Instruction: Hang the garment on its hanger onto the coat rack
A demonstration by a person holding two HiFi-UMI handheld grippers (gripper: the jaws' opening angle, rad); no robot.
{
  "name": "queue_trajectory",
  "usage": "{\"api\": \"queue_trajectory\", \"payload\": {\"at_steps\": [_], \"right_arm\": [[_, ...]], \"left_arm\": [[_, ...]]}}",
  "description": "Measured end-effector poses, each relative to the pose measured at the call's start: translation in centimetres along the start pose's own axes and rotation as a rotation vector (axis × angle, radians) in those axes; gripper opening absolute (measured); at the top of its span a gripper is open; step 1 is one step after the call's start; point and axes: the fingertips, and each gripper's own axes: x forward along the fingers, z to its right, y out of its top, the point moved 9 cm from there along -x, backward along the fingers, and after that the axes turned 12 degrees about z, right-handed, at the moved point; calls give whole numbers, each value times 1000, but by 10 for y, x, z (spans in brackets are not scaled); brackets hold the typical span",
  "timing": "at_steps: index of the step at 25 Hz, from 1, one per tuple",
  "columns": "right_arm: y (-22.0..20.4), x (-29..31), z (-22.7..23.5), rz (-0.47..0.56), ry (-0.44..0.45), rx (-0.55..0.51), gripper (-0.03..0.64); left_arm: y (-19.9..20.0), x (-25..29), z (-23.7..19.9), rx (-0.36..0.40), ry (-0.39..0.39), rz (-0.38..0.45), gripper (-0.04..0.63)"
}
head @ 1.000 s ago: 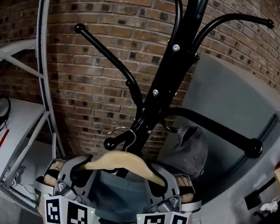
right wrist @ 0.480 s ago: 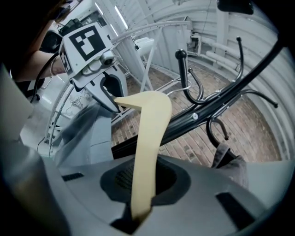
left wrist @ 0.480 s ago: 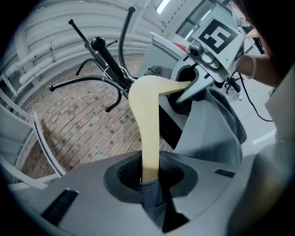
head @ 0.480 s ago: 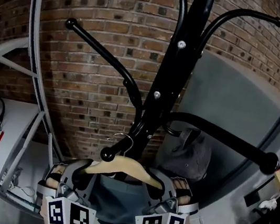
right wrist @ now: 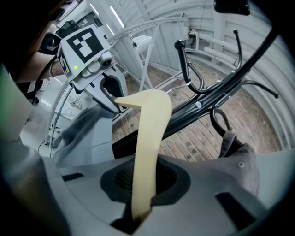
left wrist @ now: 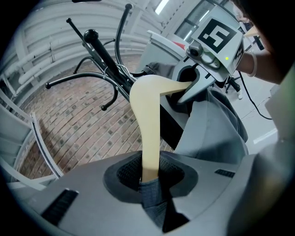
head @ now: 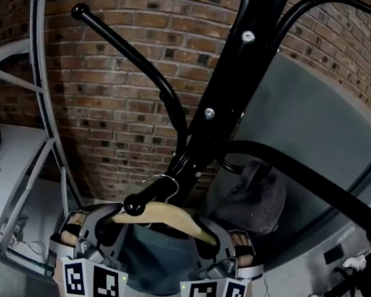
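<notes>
Brick wall (head: 115, 62) backs the coat rack (head: 215, 107); my left claw (left wrist: 150, 177) and right claw (right wrist: 142, 184) clamp the hanger (head: 171, 216); its hook (head: 166, 179) reaches the rack's low peg (head: 136, 204); seating and release remain, I judge.

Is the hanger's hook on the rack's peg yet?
On, it seems: the hanger's wire hook loops over the black peg behind its ball tip; whether it rests there, cannot tell.

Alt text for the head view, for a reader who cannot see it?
The left gripper and right gripper each clamp one end of a wooden hanger carrying a grey garment. Its metal hook sits at a ball-tipped peg of a black coat rack before a brick wall.
</notes>
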Motion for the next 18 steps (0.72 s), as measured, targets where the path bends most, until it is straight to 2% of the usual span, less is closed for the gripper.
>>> {"api": "queue_trajectory", "payload": {"at_steps": [7, 12, 18], "right_arm": [[-4, 1, -2, -5, -4, 40, 48], [-4, -1, -6, -7, -10, 56, 51], [1, -4, -6, -1, -7, 77, 110]], "left_arm": [[-4, 5, 6, 33, 89, 37, 83], [-4, 4, 9, 48, 123, 60, 84], [-4, -2, 6, 45, 136, 68, 107]]}}
